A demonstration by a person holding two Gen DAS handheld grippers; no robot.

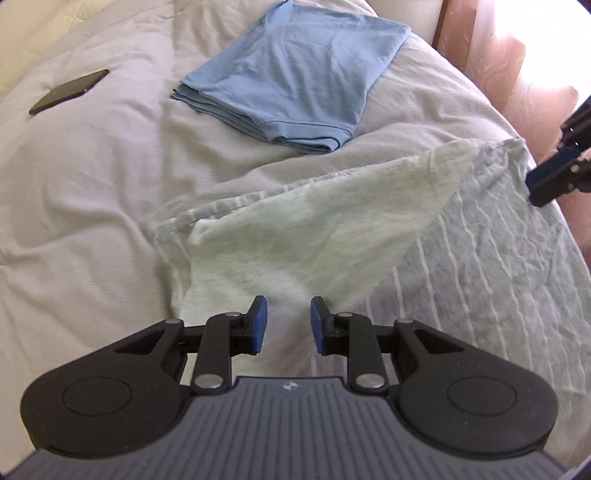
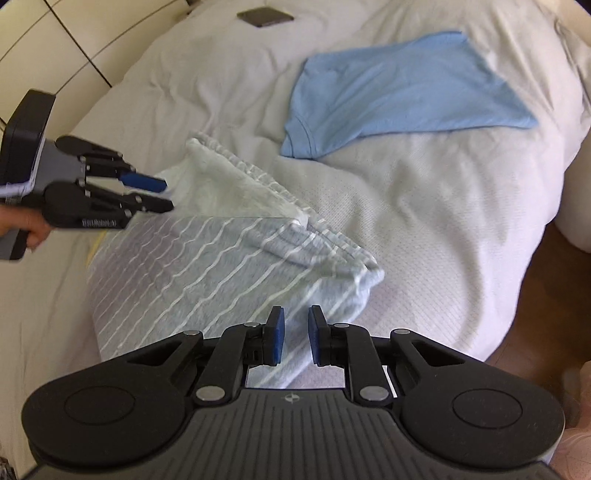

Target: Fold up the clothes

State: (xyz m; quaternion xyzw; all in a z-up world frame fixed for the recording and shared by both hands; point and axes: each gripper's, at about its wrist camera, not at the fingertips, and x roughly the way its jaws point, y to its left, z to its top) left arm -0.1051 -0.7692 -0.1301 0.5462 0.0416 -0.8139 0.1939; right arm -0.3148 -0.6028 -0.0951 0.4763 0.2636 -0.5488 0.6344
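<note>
A grey garment with thin white stripes [image 1: 498,258] [image 2: 207,266] lies on the bed, with a pale inside-out flap [image 1: 314,221] [image 2: 229,184] folded over it. My left gripper [image 1: 289,325] [image 2: 166,194] hovers over the flap's near edge, its blue pads apart and nothing pinched between them. My right gripper [image 2: 294,334] [image 1: 533,190] stands open over the garment's striped corner, with cloth showing below the gap. A folded light blue T-shirt [image 1: 295,77] [image 2: 399,92] rests farther back on the bed.
White bedding [image 1: 92,184] covers the bed. A dark phone [image 1: 68,92] [image 2: 265,16] lies on it at the far side. A pink curtain [image 1: 498,55] hangs beyond the bed, and wooden floor [image 2: 546,295] shows off its edge. A hand [image 2: 33,229] holds the left gripper's handle.
</note>
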